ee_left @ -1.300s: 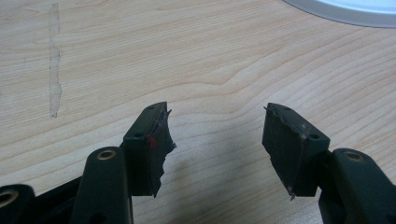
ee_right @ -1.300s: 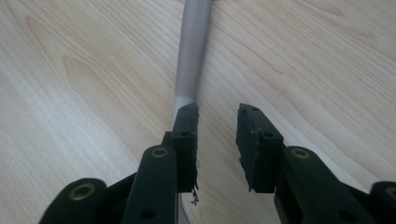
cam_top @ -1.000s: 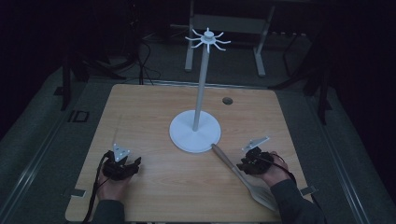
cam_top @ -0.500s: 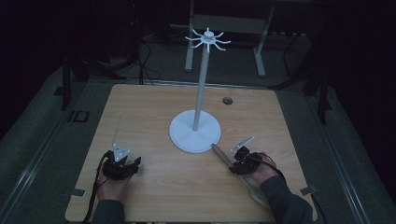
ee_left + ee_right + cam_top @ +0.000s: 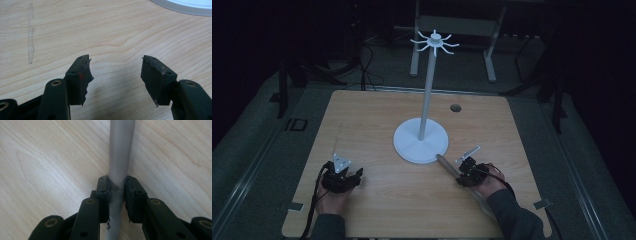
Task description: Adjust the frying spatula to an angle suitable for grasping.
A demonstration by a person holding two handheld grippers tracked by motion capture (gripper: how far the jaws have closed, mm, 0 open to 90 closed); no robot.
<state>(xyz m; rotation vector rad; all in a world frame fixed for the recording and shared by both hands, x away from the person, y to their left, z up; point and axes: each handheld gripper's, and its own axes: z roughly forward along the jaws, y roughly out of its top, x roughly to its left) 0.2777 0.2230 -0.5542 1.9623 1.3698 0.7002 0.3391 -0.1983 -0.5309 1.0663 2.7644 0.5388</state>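
A white stand point(image 5: 428, 95) with hooks at its top rises from a round base point(image 5: 419, 145) at mid-table. A grey long-handled utensil point(image 5: 446, 164) lies on the wood to the right of the base, its handle tip near the base rim. My right gripper point(image 5: 464, 172) sits over that handle. In the right gripper view the jaws have just been closing, and the pads point(image 5: 103, 192) now press both sides of the grey handle point(image 5: 121, 150); my right gripper point(image 5: 117, 186) is shut on it. My left gripper point(image 5: 343, 172) rests at the front left, open point(image 5: 116, 72) over bare wood.
The wooden table point(image 5: 362, 125) has a small round hole point(image 5: 455, 107) at the back right. A faint streak point(image 5: 30, 32) marks the wood ahead of the left gripper, and the base rim point(image 5: 185, 6) lies beyond it. Metal frame legs point(image 5: 489, 55) stand on the floor behind.
The right hand has slid left along the table to the utensil's handle, and its jaws have closed on it. The left hand has stayed put.
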